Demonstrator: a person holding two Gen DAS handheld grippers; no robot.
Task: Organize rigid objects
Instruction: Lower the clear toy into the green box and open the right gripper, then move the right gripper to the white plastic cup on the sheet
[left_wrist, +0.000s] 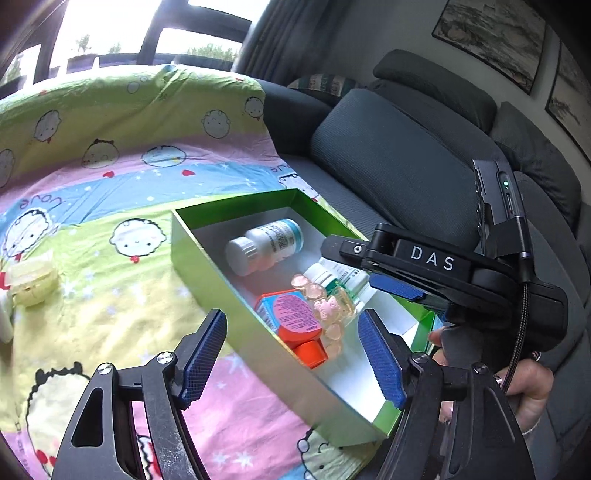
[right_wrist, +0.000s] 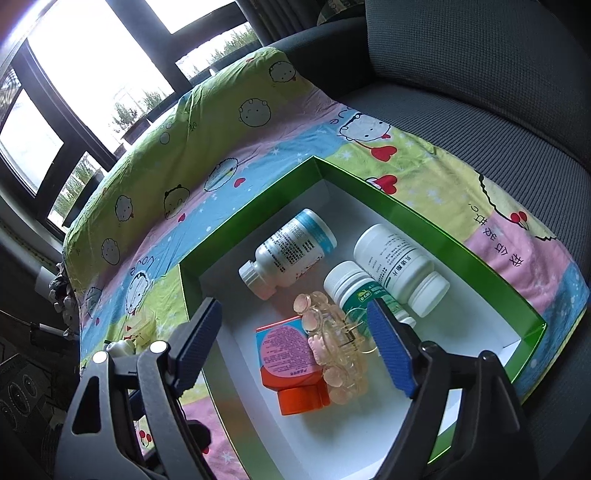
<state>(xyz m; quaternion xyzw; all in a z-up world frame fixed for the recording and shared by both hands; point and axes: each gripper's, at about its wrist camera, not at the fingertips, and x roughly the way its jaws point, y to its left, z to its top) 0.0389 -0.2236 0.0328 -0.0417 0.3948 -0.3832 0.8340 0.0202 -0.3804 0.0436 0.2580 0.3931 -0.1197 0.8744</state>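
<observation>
A green box (right_wrist: 424, 218) with a white floor lies on the cartoon-print blanket. In it lie a blue-labelled white bottle (right_wrist: 291, 251), a plain white bottle (right_wrist: 399, 266), a green-labelled bottle (right_wrist: 354, 291), an orange bottle (right_wrist: 295, 395) and a clear pink hair claw (right_wrist: 332, 354). My right gripper (right_wrist: 295, 343) hangs open over the claw, pads apart from it. My left gripper (left_wrist: 291, 354) stands open and holds nothing at the box's near wall (left_wrist: 229, 306). The left wrist view shows the right gripper (left_wrist: 354, 266) above the claw (left_wrist: 328, 310).
On the blanket, left of the box, sit a pale yellow case (left_wrist: 33, 280) and a small white object (right_wrist: 120, 347). Grey sofa cushions (left_wrist: 399, 155) rise behind and to the right. A person's hand (left_wrist: 528, 384) grips the right tool. Windows stand beyond the blanket.
</observation>
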